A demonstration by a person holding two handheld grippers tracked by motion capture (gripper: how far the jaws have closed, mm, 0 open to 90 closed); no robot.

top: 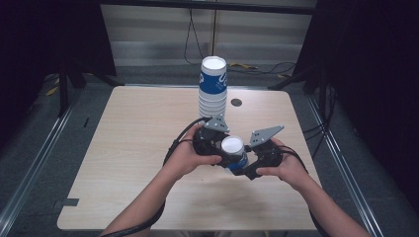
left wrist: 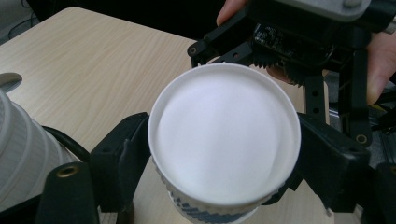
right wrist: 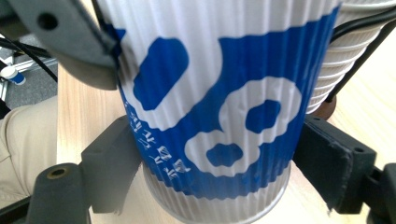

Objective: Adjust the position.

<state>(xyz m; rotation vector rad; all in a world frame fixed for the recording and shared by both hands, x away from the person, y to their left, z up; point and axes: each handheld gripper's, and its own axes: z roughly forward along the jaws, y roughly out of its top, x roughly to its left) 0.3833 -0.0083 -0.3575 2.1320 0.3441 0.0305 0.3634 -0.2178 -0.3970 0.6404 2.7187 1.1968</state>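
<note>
Paper cup [top: 233, 153]: ribbed white wall, blue printed logo, small white lettering along the blue band, too blurred to read. Upside down, white base upward, above the near middle of the wooden table [top: 138, 148], between both grippers.

Left gripper [left wrist: 224, 158]: jaws part closed, one each side of the cup's upper wall, pads against it; clamped on the cup.

Right gripper [right wrist: 219, 163]: jaws part closed, one each side of the cup near its rim, touching the ribbed wall; grasping the cup.

Stack of cups [top: 213, 89]: same blue print, upright at the table's far middle, just behind the grippers.
</note>
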